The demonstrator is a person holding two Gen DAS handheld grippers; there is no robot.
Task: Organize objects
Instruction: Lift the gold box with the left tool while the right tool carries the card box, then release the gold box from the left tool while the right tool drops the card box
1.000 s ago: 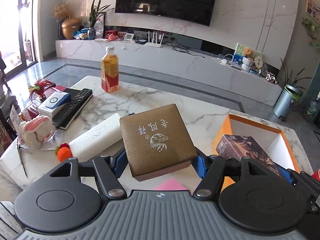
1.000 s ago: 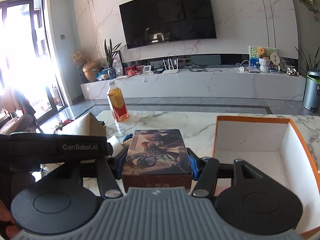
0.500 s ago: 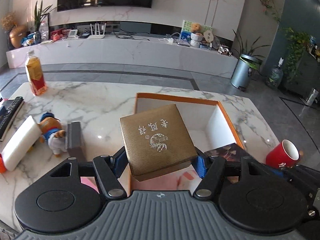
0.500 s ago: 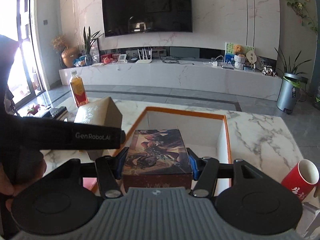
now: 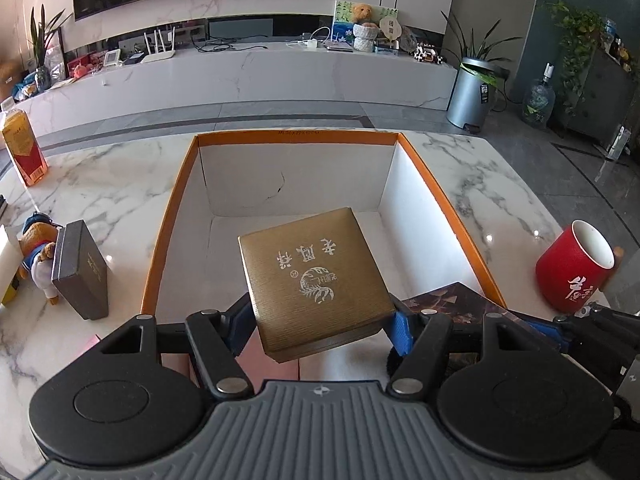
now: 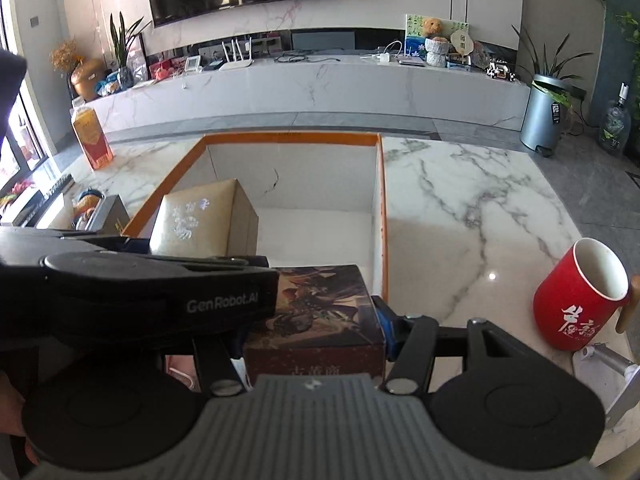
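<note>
My left gripper (image 5: 320, 320) is shut on a gold box (image 5: 312, 276) with silver lettering, held above the near part of the orange-rimmed white carton (image 5: 296, 136). My right gripper (image 6: 312, 320) is shut on a dark box with printed artwork (image 6: 320, 312), held over the carton's (image 6: 382, 216) near right corner. The right wrist view shows the gold box (image 6: 200, 216) and the left gripper's black body to the left of the dark box. In the left wrist view the dark box (image 5: 452, 300) shows at the lower right.
A red mug (image 5: 576, 264) stands on the marble table right of the carton. Left of the carton are a grey box (image 5: 82, 268), a plush toy (image 5: 36, 248) and an orange drink bottle (image 5: 20, 144). Something pink (image 5: 272, 364) lies under the gold box.
Both grippers swung right and down with their boxes, from over the table's left side to over the orange-rimmed carton. The carton now fills the middle of both views.
</note>
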